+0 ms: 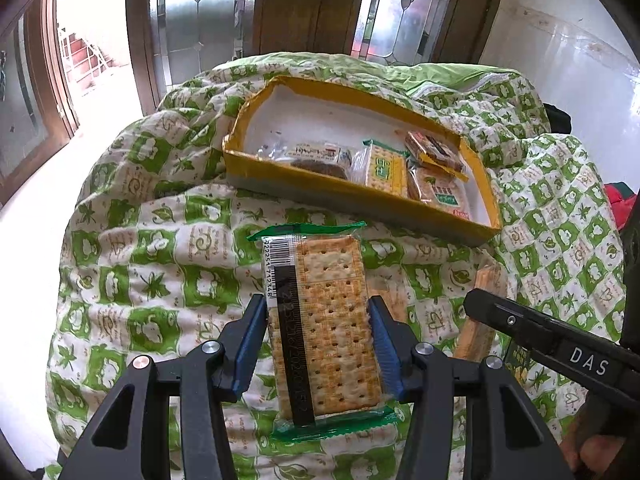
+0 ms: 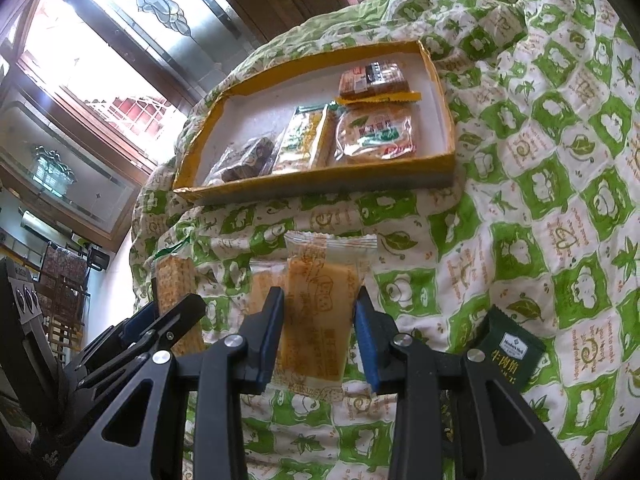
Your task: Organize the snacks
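Snacks: two in the tools, four in the yellow box (image 1: 280, 184), one loose on the quilt (image 2: 560, 160).

Left tool (image 1: 318, 320): partly open, blue pads pressed on both long edges of a cracker pack (image 1: 328, 320). Clear wrap w/ green crimped ends, barcode strip down its left side, perforated crackers visible. Pack is lengthwise between the fingers, far end pointing toward the box, near end sticking out behind the pads. Whether it's lifted off the quilt or resting on it, can't tell.

Right tool (image 2: 318, 328): narrower gap, pads closed on an orange snack pack (image 2: 320, 312), translucent wrapper w/ printing, serrated top edge, held upright-ish. In the left wrist view this tool (image 1: 474, 298) comes in from the right edge w/ the same pack (image 1: 480, 320) edge-on. Another orange pack (image 2: 260, 288) sits just behind/left of the held one, partly hidden.

Box: shallow, yellow rim, white inside, on the quilt beyond both tools. Contents along near wall, L to R in the right wrist view: dark snack in clear wrap (image 2: 244, 160), green-yellow cracker pack (image 2: 304, 140), round biscuit pack (image 2: 376, 136), and a brown pack (image 2: 374, 78) behind that at the far right corner. Left part of box floor bare.

Dark green sachet (image 2: 512, 354) lies on the quilt just right of the right tool, not touching it. Quilt: green/white check w/ leaf prints, rumpled, covers the whole surface. Wooden door w/ patterned glass (image 1: 312, 4) behind.
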A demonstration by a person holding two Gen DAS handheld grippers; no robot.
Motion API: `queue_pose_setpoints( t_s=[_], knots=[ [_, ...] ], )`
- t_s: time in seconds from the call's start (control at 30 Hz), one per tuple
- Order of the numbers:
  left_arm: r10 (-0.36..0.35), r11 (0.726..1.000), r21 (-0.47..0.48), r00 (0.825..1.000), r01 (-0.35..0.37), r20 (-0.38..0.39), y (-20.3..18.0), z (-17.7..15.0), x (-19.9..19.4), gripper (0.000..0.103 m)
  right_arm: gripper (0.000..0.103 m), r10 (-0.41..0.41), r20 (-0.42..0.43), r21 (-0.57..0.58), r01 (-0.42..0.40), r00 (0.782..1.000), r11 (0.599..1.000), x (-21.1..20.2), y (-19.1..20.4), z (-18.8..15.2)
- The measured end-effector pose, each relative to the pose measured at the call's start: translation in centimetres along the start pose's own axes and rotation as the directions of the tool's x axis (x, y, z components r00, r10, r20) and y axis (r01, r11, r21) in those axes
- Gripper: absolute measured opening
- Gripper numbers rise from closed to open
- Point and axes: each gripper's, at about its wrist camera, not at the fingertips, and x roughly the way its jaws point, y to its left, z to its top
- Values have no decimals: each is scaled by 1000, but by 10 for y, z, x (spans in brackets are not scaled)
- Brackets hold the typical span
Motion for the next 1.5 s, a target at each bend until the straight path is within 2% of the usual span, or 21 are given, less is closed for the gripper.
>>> queue_pose_setpoints(
  t_s=[1.5],
  knots=[
    [-15, 1000, -5, 999, 15, 44, 8, 73, 0, 54, 34, -3, 77, -18, 5, 997, 1000, -11, 18, 75]
  ],
)
